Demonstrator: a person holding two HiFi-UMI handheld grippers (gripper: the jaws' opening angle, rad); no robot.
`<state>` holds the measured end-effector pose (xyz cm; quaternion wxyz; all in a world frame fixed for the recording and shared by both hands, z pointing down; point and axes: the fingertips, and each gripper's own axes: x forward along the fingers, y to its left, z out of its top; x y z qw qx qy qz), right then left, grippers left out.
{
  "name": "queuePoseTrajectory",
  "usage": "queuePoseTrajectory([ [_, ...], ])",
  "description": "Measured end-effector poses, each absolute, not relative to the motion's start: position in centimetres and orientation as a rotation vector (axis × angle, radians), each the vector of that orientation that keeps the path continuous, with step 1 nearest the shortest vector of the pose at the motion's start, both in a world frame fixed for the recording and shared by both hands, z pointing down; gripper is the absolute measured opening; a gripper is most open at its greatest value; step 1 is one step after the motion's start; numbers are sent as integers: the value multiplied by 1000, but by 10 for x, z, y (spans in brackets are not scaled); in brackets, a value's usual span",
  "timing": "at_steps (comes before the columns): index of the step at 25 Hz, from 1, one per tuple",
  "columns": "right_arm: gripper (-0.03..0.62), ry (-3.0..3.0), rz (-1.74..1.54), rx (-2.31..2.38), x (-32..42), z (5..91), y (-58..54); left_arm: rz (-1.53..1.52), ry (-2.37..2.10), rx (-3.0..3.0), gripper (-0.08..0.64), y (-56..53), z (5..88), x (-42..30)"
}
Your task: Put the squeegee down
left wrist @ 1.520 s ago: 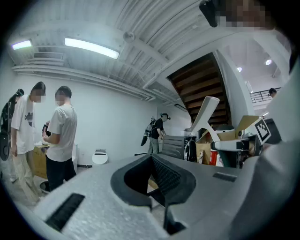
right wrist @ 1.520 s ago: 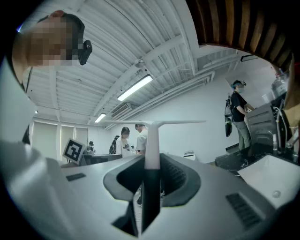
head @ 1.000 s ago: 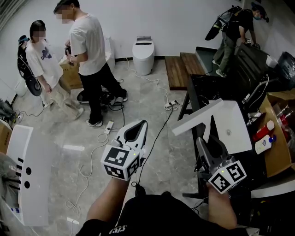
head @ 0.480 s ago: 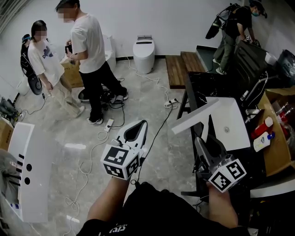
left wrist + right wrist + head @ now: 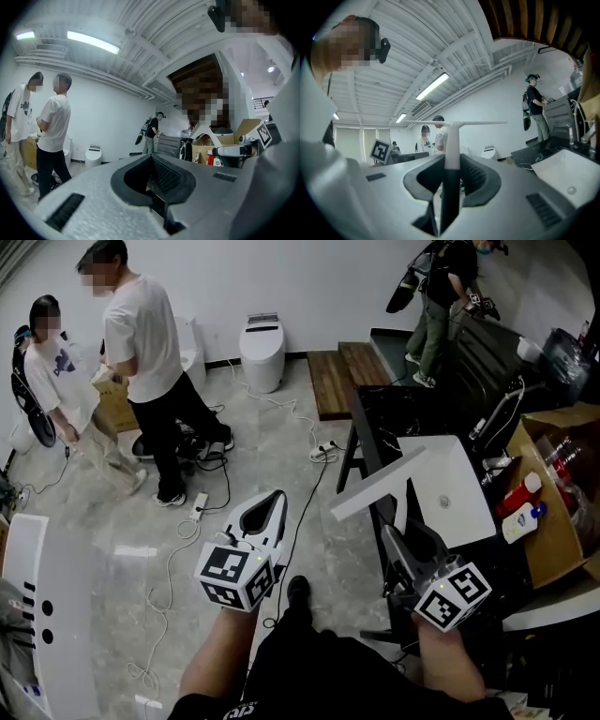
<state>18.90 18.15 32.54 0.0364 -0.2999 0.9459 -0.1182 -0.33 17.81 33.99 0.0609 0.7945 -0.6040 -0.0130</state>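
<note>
Well left of the basin (image 5: 455, 488), our left claw (image 5: 277, 495) hangs closed and empty above floor cables (image 5: 173, 559). Just left of the basin, our right claw (image 5: 403, 538) clamps the squeegee (image 5: 380, 486) handle, blade tilted over the table (image 5: 375, 413) edge. Right of the basin, bottles (image 5: 514, 501) crowd a carton (image 5: 553, 549).
</note>
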Motion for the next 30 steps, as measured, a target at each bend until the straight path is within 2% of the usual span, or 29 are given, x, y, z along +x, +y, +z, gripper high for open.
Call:
queuePoseTrajectory([
  [7, 95, 2906, -363, -988, 169, 332, 124, -64, -1774, 2442, 9, 112, 337, -18],
  [19, 95, 2915, -384, -976, 90, 328, 11, -3, -1698, 2487, 9, -2, 342, -72],
  [30, 95, 2907, -391, -1039, 44, 332, -39, -5, -1623, 2508, 9, -55, 352, -119],
])
